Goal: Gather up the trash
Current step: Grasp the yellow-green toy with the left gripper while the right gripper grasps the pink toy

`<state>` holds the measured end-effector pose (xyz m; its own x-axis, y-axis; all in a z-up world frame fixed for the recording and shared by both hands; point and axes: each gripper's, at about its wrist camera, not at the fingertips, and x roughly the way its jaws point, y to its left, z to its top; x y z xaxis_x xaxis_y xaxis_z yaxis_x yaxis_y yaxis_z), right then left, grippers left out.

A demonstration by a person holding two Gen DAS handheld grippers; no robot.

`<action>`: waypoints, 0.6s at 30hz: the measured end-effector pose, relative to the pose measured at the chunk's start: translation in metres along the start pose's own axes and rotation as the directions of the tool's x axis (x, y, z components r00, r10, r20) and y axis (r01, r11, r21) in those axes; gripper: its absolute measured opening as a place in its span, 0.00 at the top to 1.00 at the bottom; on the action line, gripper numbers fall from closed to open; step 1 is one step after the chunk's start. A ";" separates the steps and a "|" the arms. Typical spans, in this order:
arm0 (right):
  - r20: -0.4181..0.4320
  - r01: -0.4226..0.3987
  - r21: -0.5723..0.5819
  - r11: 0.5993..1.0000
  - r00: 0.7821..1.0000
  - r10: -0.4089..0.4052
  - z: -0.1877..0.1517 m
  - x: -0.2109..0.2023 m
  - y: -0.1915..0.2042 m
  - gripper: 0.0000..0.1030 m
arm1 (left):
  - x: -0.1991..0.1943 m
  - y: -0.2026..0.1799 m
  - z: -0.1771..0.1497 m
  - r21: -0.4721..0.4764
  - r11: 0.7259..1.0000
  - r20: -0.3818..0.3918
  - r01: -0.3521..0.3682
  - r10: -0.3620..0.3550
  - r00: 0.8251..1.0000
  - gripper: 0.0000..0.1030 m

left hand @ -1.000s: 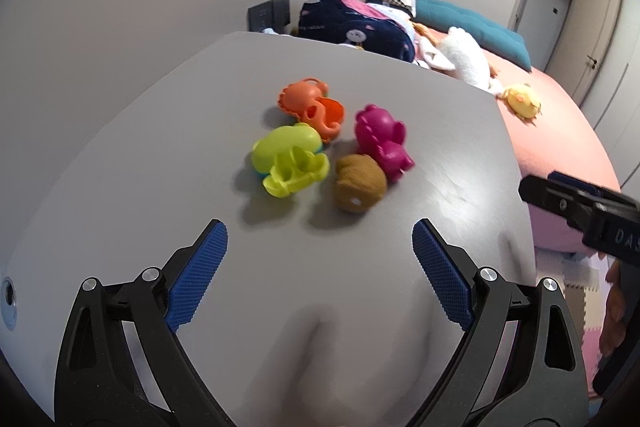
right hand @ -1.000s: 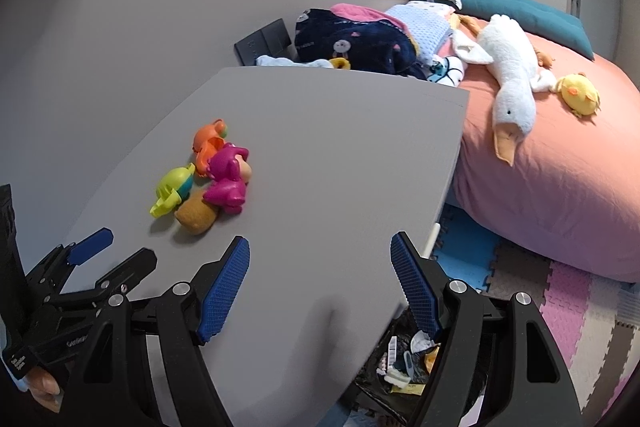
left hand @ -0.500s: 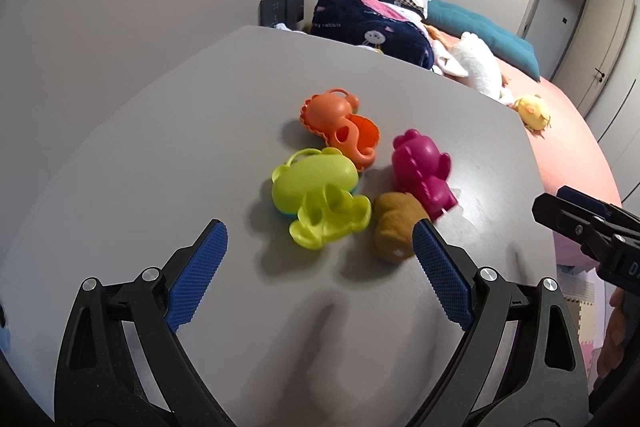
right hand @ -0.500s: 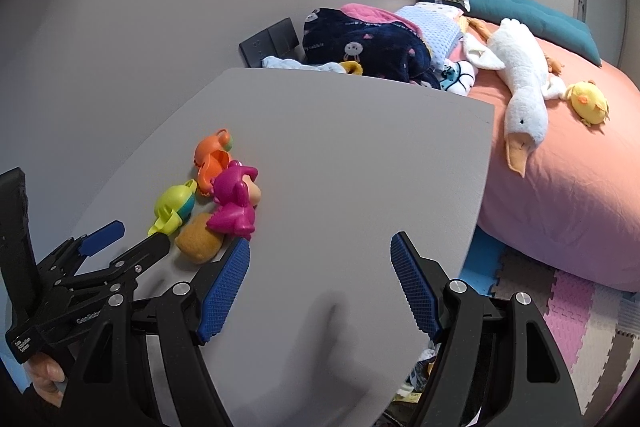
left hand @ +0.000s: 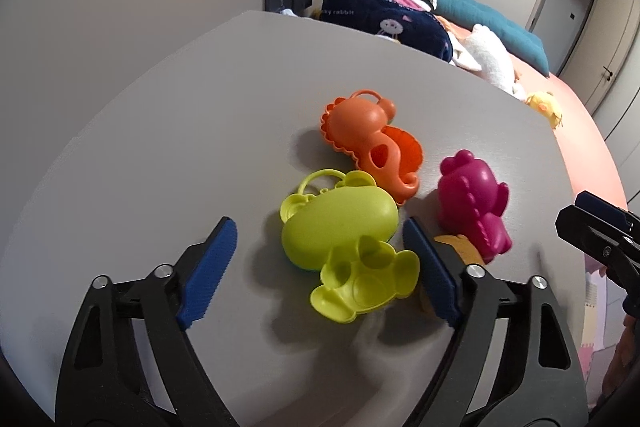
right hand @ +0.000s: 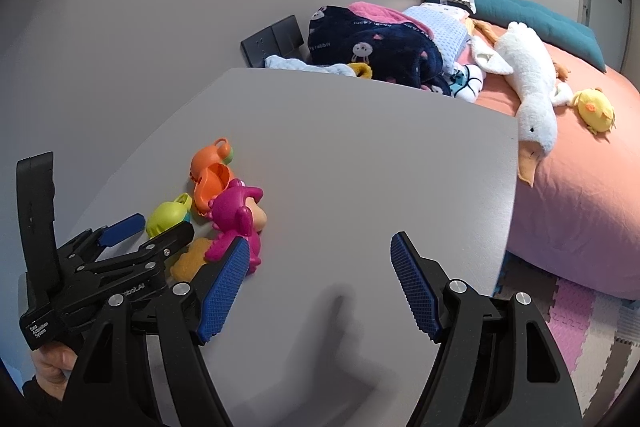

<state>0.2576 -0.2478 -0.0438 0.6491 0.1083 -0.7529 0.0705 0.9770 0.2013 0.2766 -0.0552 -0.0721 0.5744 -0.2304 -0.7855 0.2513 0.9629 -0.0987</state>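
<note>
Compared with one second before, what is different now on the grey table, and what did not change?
The left tool has come forward to the toy cluster; the yellow-green toy now lies between its fingers, and its jaws have just been closing, not yet pressing. The right tool has also advanced, open and empty. The orange toy, magenta toy and brown toy lie as before on the table.

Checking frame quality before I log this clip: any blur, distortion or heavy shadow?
Left wrist view: strong fisheye bend with dark corners; smear on the grey table beside the lime-green plastic animal toy. Right wrist view: same bend, sharp; soft shadows under the fingers.
</note>
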 end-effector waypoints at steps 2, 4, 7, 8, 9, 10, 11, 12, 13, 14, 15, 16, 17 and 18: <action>-0.002 0.000 -0.004 1.000 1.000 0.000 0.001 0.003 0.003 0.28 | 0.001 0.000 0.000 0.005 1.000 0.001 -0.006 0.006 1.000 0.27; -0.007 -0.004 -0.010 1.000 1.000 0.004 0.002 0.007 0.006 0.28 | 0.002 0.000 0.002 0.016 1.000 0.004 -0.003 0.003 1.000 0.35; -0.014 -0.007 -0.022 1.000 1.000 0.006 0.002 0.012 0.013 0.28 | 0.001 0.003 0.003 0.013 1.000 0.010 0.002 -0.002 1.000 0.45; -0.018 -0.007 -0.027 1.000 1.000 0.007 0.002 0.014 0.015 0.28 | 0.001 0.005 0.003 0.009 1.000 0.012 0.005 -0.005 1.000 0.45; -0.020 -0.010 -0.030 0.999 1.000 0.009 0.002 0.015 0.017 0.28 | -0.001 0.007 0.003 0.001 1.000 0.017 -0.005 0.005 1.000 0.45; -0.022 -0.013 -0.032 0.999 1.000 0.012 0.001 0.016 0.019 0.28 | -0.002 0.009 0.003 -0.005 1.000 0.026 -0.016 0.016 1.000 0.45; -0.024 -0.017 -0.034 0.999 1.000 0.016 0.001 0.018 0.021 0.28 | -0.004 0.011 0.003 -0.009 1.000 0.034 -0.026 0.026 0.999 0.45; -0.025 -0.020 -0.037 0.999 1.000 0.020 0.002 0.018 0.023 0.28 | -0.006 0.015 0.003 -0.011 0.999 0.042 -0.046 0.046 0.998 0.45; -0.026 -0.024 -0.040 0.999 0.999 0.023 0.002 0.019 0.025 0.28 | -0.007 0.017 0.003 -0.014 0.998 0.044 -0.056 0.056 0.997 0.45; -0.029 -0.026 -0.046 0.999 0.999 0.024 0.002 0.021 0.027 0.28 | -0.008 0.021 0.003 -0.023 0.998 0.045 -0.064 0.065 0.997 0.45; -0.031 -0.026 -0.050 0.998 0.999 0.025 0.003 0.023 0.030 0.28 | -0.008 0.025 0.003 -0.032 0.997 0.044 -0.065 0.067 0.997 0.45; -0.033 -0.029 -0.053 0.998 0.999 0.027 0.004 0.025 0.032 0.28 | -0.009 0.029 0.003 -0.046 0.997 0.043 -0.066 0.068 0.997 0.45; -0.035 -0.031 -0.055 0.998 0.999 0.029 0.004 0.027 0.034 0.28 | -0.010 0.032 0.003 -0.059 0.996 0.044 -0.068 0.071 0.997 0.45; -0.037 -0.034 -0.056 0.998 0.999 0.031 0.005 0.029 0.036 0.28 | -0.011 0.034 0.003 -0.063 0.996 0.046 -0.069 0.072 0.996 0.45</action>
<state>0.2832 -0.2107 -0.0552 0.6222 0.1458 -0.7692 0.0059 0.9816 0.1909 0.2810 -0.0201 -0.0651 0.6260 -0.1663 -0.7619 0.1611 0.9835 -0.0824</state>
